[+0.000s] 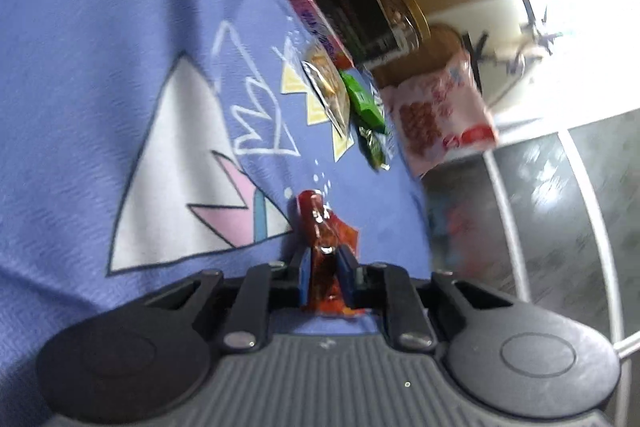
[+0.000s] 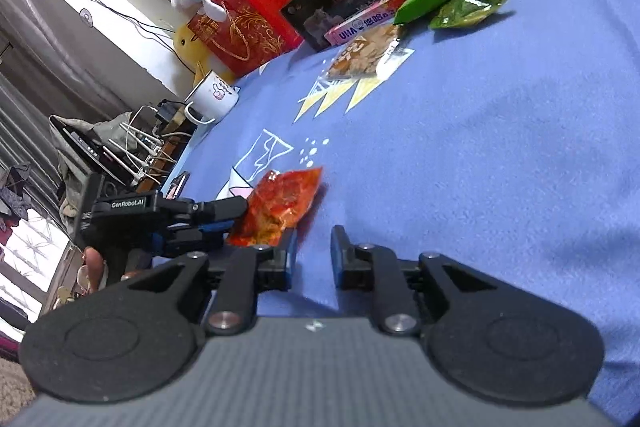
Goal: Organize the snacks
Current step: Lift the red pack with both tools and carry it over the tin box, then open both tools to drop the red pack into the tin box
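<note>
Blue cloth [image 2: 480, 155] | left gripper [image 1: 325, 259] clamped red pack [image 1: 326, 239], lower centre, long axis along jaws | right gripper [image 2: 312, 251] parted, empty, pack just upper left | other snacks [image 2: 468, 7] upper right

- The left wrist view was smeared by motion blur; the pink-and-white snack bag [image 1: 440, 115] and the grey floor at far right were streaked.
- Blown-out glare filled its top right corner.
- The right wrist view was sharper and evenly lit, with soft shadows on the blue printed cloth [image 2: 500, 155].
- Fisheye bending curved both views' edges, and a bright white wall [image 2: 80, 11] washed out at far left.
</note>
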Tool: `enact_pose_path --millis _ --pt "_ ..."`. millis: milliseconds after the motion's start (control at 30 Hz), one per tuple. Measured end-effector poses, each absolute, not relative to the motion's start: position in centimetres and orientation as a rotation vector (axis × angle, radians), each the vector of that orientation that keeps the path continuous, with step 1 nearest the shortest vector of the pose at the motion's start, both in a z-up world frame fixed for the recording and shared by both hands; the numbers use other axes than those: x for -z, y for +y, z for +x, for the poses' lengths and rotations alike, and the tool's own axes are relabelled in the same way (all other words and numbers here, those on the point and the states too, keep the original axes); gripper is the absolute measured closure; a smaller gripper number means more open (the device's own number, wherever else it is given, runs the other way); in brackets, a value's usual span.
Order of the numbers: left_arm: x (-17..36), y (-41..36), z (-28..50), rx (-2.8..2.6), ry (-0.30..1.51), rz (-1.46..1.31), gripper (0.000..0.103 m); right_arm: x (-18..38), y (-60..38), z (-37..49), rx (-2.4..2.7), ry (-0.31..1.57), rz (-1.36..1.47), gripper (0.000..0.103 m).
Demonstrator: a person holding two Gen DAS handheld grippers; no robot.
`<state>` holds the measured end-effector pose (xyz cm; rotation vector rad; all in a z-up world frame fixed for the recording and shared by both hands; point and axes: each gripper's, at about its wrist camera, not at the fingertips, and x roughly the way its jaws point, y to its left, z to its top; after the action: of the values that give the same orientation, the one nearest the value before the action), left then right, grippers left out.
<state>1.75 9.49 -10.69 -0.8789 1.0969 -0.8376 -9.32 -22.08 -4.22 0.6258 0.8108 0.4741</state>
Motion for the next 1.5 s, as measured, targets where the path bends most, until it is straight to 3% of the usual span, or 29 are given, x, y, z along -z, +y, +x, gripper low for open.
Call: enact_pose_path --millis 167,433,967,1000,1033,1267,1433,1500 --pt "10.7 9.1 1.7 0.844 1.096 -0.865 0.088 5.0 -21.0 -7.7 -0.518 0.824 0.706 0.078" --pt "9.3 8.5 1.3 0.818 1.071 -0.751 0.088 4.6 -19.3 -6.7 -0.539 0.807 0.661 0.086" --pt "-4.2 1.6 9.5 0.741 0.703 -0.256 0.085 -3.8 -20.8 2.2 -0.446 0.525 0.425 0.088" --pt "-4.5 1.0 10.4 0.725 0.687 -0.237 0.089 -4.2 -21.0 3.3 -0.437 0.511 0.406 0.090" --pt "-4.9 0.3 11.4 0.722 0.681 -0.223 0.100 -4.5 -21.1 4.4 -0.435 0.498 0.391 0.092" --pt "-5.1 -2.6 16.3 0.705 0.664 -0.203 0.100 -5.5 -21.3 9.8 -0.413 0.467 0.341 0.095" --pt "-4.4 -0.2 17.6 0.711 0.665 -0.346 0.098 -5.0 -24.3 10.6 -0.427 0.463 0.530 0.095" --pt "-3.6 0.6 17.7 0.718 0.689 -0.399 0.088 -4.4 -25.5 10.4 -0.456 0.463 0.649 0.095"
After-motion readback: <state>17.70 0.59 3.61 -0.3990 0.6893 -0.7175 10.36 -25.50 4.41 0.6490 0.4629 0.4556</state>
